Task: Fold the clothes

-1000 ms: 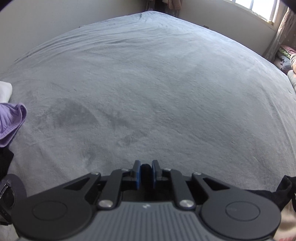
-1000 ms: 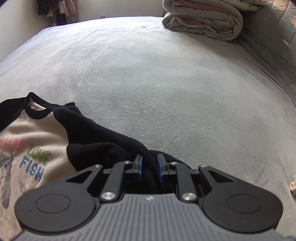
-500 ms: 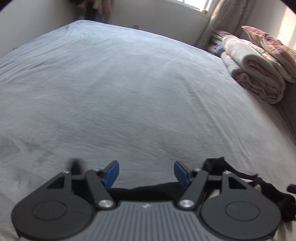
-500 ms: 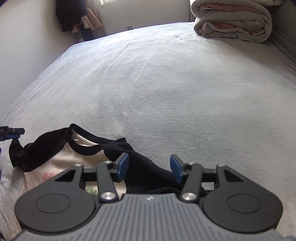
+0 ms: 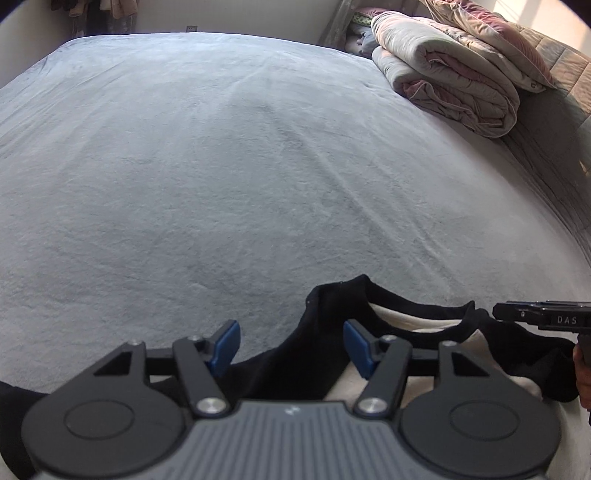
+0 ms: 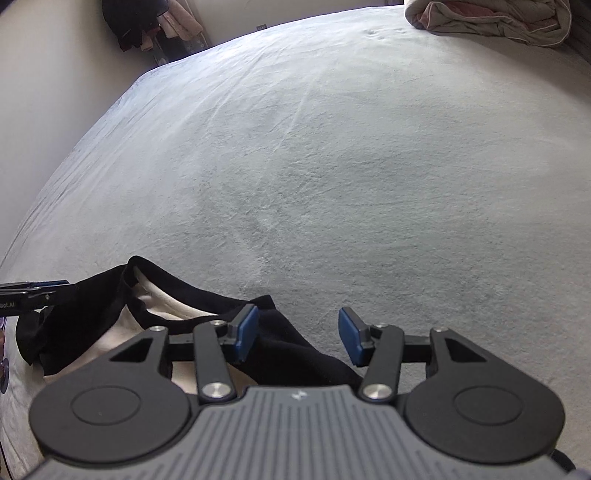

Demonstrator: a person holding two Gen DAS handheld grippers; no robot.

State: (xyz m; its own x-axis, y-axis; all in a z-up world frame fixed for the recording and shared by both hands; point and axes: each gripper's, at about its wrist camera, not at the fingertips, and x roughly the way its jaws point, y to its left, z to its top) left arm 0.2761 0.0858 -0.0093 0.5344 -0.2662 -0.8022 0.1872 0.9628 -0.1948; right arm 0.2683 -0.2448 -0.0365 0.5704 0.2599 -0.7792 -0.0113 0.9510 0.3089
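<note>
The left gripper [image 5: 291, 345] is seen low in its own view, blue pads [image 5: 224, 347] set well apart, and the jaws are closing. A black sleeve of the shirt [image 5: 295, 363] lies under the gap, yet it is not pressed by either pad.

The shirt is spread at the near edge of the grey bedspread [image 5: 236, 177], at about 6 o'clock in the left wrist view. Its black collar is raised toward 12 o'clock, and the cream body is glimpsed inside the neck opening. Nothing is gripped here.

At 3 o'clock in that same view the tip of the right gripper [image 5: 517, 314] is caught, level with the shirt's far shoulder; whether cloth is touched there cannot be told.

From the right wrist camera, the right gripper [image 6: 298, 334] is shown with pads apart too, the jaws narrowing slightly. The black shoulder fabric is overlapped by the left-hand pad [image 6: 246, 332], while bare bedspread [image 6: 369, 166] is framed by most of the gap. No clamp is seen.

The shirt [image 6: 162, 295] is placed at 7 to 8 o'clock in this view, collar open, cream lining showing.

A folded quilt [image 5: 450, 66] is stacked at 1 o'clock in the left view, well apart from the shirt. Hanging clothes [image 6: 147, 22] are noted at 11 o'clock in the right view, beyond the bed's far corner.
</note>
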